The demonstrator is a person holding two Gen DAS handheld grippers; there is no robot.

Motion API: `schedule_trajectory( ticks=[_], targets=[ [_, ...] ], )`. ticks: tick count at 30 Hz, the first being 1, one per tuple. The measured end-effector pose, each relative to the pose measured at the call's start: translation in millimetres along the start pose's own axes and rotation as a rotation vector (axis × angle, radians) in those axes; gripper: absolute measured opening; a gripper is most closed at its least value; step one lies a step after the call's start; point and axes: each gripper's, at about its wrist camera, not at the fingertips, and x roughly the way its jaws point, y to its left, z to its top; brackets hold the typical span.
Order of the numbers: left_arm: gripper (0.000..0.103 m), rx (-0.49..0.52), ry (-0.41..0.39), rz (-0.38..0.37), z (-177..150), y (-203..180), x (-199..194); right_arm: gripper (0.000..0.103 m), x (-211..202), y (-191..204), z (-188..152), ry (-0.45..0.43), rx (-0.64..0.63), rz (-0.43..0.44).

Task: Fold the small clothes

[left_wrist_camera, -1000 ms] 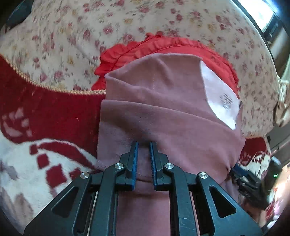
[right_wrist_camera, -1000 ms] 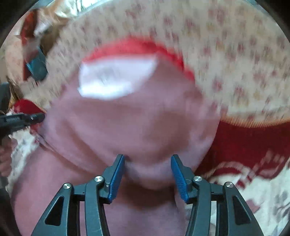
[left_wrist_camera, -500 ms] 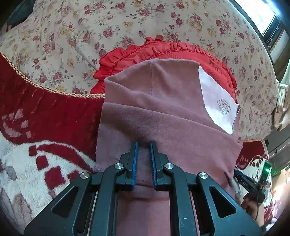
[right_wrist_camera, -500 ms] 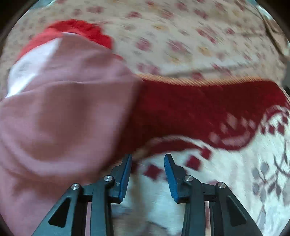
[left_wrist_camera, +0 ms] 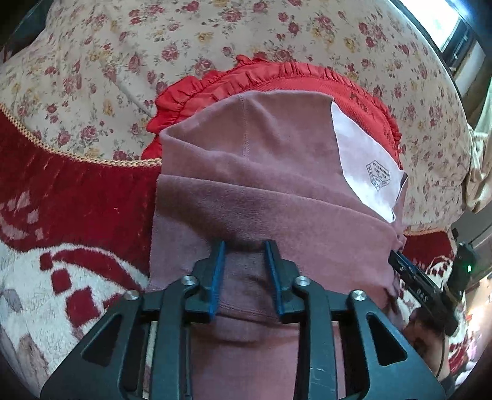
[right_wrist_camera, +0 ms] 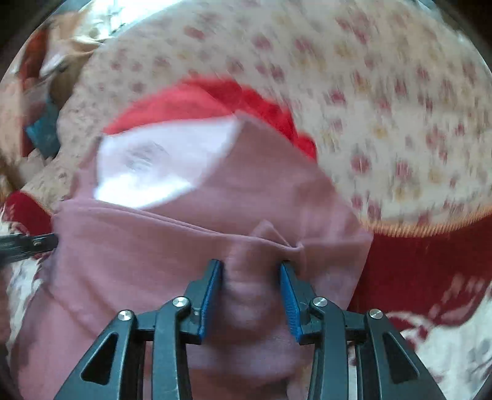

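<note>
A dusty-pink garment (left_wrist_camera: 261, 190) lies partly folded on the bed, with a white inner panel (left_wrist_camera: 366, 166) showing at its right. It covers a red ruffled garment (left_wrist_camera: 276, 77). My left gripper (left_wrist_camera: 244, 249) is open, its blue pads straddling the pink cloth near its front fold. In the right wrist view, my right gripper (right_wrist_camera: 250, 267) is open with a bunched ridge of the pink garment (right_wrist_camera: 172, 246) between its pads; the white panel (right_wrist_camera: 160, 160) lies beyond. The right gripper's body shows in the left view (left_wrist_camera: 421, 289).
A floral cream bedspread (left_wrist_camera: 123, 61) lies behind the clothes. A red and white plush blanket (left_wrist_camera: 61, 215) lies at the front and sides. A window (left_wrist_camera: 442, 24) is at the far right.
My left gripper has opened from nearly shut on the pink cloth. My right gripper swung out over the blanket, then back onto the pink garment, which now bunches between its pads.
</note>
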Motion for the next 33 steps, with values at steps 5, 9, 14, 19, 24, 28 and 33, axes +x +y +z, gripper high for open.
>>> schedule_trajectory(
  ticks=[5,9,14,19,24,28,33],
  targets=[
    [0.039,0.039,-0.004,0.025,-1,-6,6,0.044,7,-13,1,0.017,0.081,0.041],
    [0.039,0.029,-0.025,0.016,-3,-4,-3,0.044,-26,-6,1,-0.031,0.058,0.023],
    [0.039,0.064,-0.050,0.063,-18,-7,-9,0.044,-27,16,-13,0.067,0.004,0.018],
    [0.047,0.141,-0.049,0.050,-18,-10,0,0.044,-30,5,-22,0.070,0.093,-0.005],
    [0.047,0.123,-0.071,0.044,-24,-7,-36,0.044,-113,2,-34,-0.044,0.113,-0.023],
    [0.047,0.130,-0.087,0.012,-45,-7,-82,0.045,-171,3,-72,-0.040,0.077,-0.077],
    [0.047,0.161,-0.061,0.010,-82,-3,-123,0.045,-236,10,-136,-0.059,-0.012,-0.121]
  ],
)
